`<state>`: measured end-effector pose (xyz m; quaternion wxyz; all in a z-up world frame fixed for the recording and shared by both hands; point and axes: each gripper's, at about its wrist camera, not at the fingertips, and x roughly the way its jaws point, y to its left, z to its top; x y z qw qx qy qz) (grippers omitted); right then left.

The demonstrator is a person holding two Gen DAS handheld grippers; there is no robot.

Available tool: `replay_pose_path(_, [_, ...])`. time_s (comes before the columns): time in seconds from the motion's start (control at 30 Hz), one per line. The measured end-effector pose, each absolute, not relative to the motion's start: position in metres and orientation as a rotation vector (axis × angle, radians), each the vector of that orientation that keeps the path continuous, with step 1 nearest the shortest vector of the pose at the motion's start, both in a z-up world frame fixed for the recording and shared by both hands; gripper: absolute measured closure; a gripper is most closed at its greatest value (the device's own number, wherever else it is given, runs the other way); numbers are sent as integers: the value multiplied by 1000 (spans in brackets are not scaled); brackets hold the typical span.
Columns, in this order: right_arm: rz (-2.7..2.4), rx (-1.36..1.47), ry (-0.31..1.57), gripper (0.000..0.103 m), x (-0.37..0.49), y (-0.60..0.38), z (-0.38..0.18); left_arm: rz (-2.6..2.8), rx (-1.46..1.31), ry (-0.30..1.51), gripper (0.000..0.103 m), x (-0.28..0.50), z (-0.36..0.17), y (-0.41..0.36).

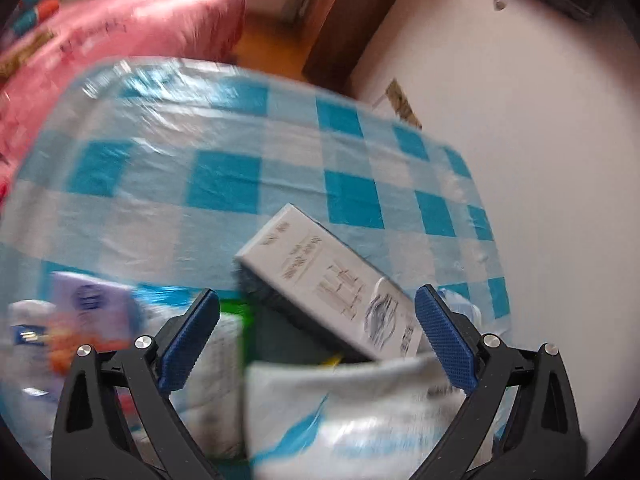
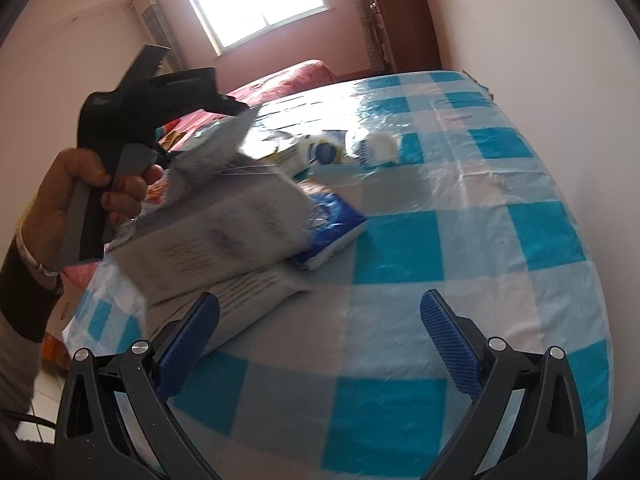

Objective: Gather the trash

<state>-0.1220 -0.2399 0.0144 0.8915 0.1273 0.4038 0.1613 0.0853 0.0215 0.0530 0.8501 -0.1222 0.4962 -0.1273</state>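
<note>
In the left wrist view my left gripper (image 1: 316, 340) is open, its blue pads wide apart. Between and beyond them a long white printed box (image 1: 328, 280) tilts with its lower end inside the mouth of a white bag (image 1: 340, 416); I cannot tell whether a pad touches the box. The right wrist view shows the same bag (image 2: 216, 240) in shade at the table's left, with the box (image 2: 224, 140) blurred above it under the left gripper's black body (image 2: 160, 88), held by a hand (image 2: 60, 196). My right gripper (image 2: 320, 344) is open over bare cloth, holding nothing.
A blue-and-white checked cloth (image 2: 460, 240) covers the table. On it lie a blue-and-white tissue pack (image 2: 332, 228), a crumpled white wrapper (image 2: 380, 146), a round blue-and-white piece (image 2: 326, 152) and a purple pack (image 1: 92, 308). A pink bed (image 1: 132, 28) and a brown cupboard (image 2: 404, 24) stand beyond.
</note>
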Motion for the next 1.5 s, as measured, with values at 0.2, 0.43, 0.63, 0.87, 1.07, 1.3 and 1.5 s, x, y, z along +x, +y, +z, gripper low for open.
replay_pose_path(0.2, [412, 328, 864, 4, -128, -228, 19, -150, -164, 904, 4, 24, 70, 84])
replay_pose_path(0.43, [512, 472, 926, 4, -123, -212, 19, -17, -226, 822, 4, -33, 58, 174])
replay_pose_path(0.63, [542, 596, 916, 5, -116, -203, 32, -8, -181, 803, 4, -40, 48, 192])
replay_pose_path(0.87, [500, 674, 901, 25, -110, -202, 44, -19, 0, 828, 4, -19, 28, 171])
replay_pose_path(1.07, [419, 761, 945, 26, -98, -207, 39, -38, 79, 867, 4, 0, 17, 159])
replay_pose_path(1.3, [351, 915, 970, 14, -81, -223, 24, -67, 91, 885, 12, 10, 15, 147])
replay_pose_path(1.5, [279, 932, 996, 14, -67, -229, 15, -68, 83, 898, 29, 13, 13, 142])
